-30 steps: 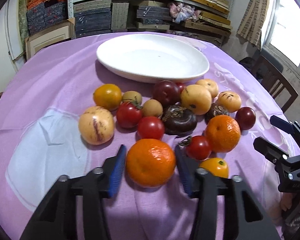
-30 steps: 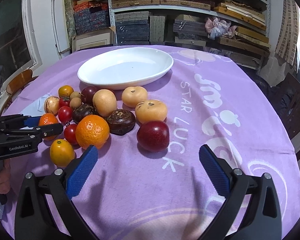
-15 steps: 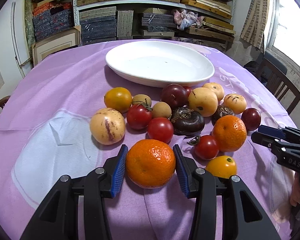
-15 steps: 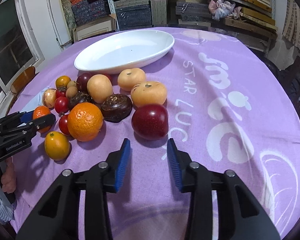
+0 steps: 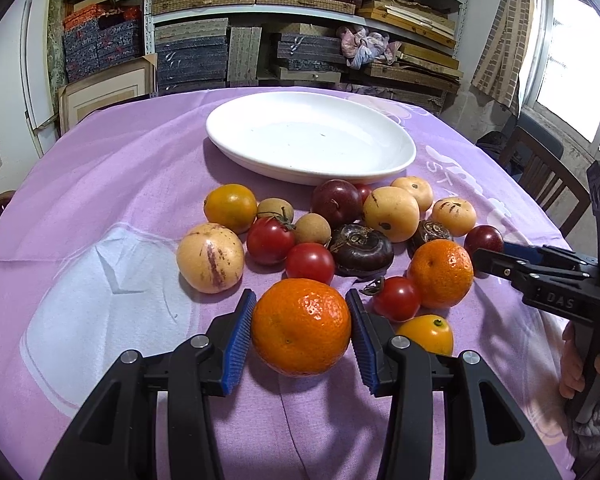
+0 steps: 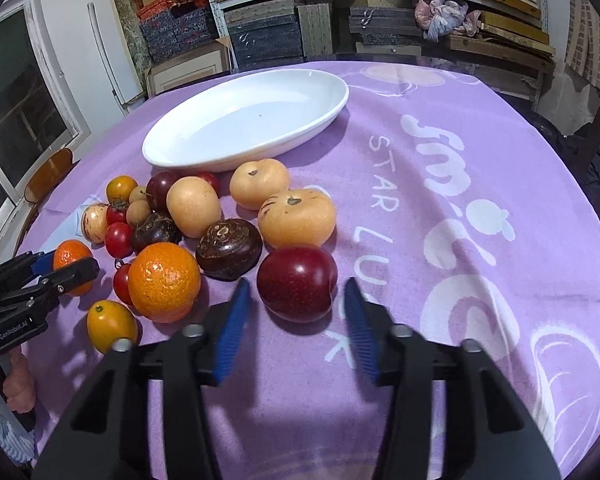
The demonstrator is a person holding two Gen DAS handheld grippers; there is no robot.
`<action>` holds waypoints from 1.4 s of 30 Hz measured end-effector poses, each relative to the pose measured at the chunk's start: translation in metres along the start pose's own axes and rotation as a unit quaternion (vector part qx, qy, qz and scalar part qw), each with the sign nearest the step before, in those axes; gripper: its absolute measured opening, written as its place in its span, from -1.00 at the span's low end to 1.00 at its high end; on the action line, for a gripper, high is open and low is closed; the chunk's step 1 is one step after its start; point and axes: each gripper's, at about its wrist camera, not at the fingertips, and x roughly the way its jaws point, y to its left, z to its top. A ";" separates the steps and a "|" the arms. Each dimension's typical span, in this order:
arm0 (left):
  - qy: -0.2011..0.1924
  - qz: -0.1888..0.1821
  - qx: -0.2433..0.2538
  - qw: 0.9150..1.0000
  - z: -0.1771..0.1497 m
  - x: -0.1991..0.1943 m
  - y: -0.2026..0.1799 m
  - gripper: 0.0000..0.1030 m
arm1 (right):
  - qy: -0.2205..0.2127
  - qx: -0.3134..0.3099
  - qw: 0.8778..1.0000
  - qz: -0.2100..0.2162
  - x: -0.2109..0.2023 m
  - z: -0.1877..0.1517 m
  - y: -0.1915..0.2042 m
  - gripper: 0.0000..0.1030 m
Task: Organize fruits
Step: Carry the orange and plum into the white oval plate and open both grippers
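Several fruits lie in a cluster on the purple tablecloth in front of an empty white oval plate (image 5: 260, 160). My left gripper (image 5: 300, 328) is shut on a large orange mandarin (image 5: 301, 326), blue pads against both its sides; the mandarin rests on the cloth. It also shows in the right wrist view (image 6: 70, 258). My right gripper (image 6: 296, 312) is open, its blue pads on either side of a dark red plum (image 6: 297, 282), apart from it. The plate also shows in the right wrist view (image 6: 324, 114).
Around the grasped fruits lie a second mandarin (image 6: 164, 280), a small yellow-orange fruit (image 6: 111, 326), cherry tomatoes (image 5: 310, 263), a dark brown fruit (image 6: 229, 249), pale pears (image 6: 297, 218) and a striped pepino (image 5: 210, 258). Shelves of boxes stand behind the table. A wooden chair (image 5: 548, 172) stands right.
My left gripper closed from open onto the mandarin. My right gripper narrowed from wide open and moved forward, so its pads now flank the dark red plum.
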 end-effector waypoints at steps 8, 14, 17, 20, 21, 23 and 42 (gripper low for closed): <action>-0.011 -0.014 -0.025 1.000 0.011 -0.006 0.011 -0.10 | -0.024 0.007 1.000 0.012 -0.016 -0.004 -0.002 -0.28; -0.013 0.002 -0.019 1.000 0.056 -0.001 0.017 -0.10 | -0.049 -0.027 0.998 0.024 -0.041 0.042 0.013 -0.35; -0.011 -0.004 -0.022 1.000 0.086 0.013 0.013 -0.10 | -0.050 -0.044 0.997 0.032 -0.029 0.081 0.030 -0.84; 0.006 -0.003 -0.025 1.000 0.112 0.041 0.008 -0.10 | -0.009 -0.039 0.998 0.055 0.009 0.112 0.042 -0.84; 0.015 0.003 -0.023 1.000 0.117 0.054 0.006 -0.10 | -0.003 -0.035 0.998 0.048 0.021 0.119 0.043 -0.84; 0.029 0.007 -0.024 0.999 0.123 0.070 0.006 -0.10 | 0.001 -0.031 0.998 0.049 0.033 0.130 0.041 -0.84; 0.018 -0.007 -0.020 1.000 0.123 0.057 0.004 -0.10 | -0.001 -0.145 0.989 0.017 0.008 0.055 0.045 -0.24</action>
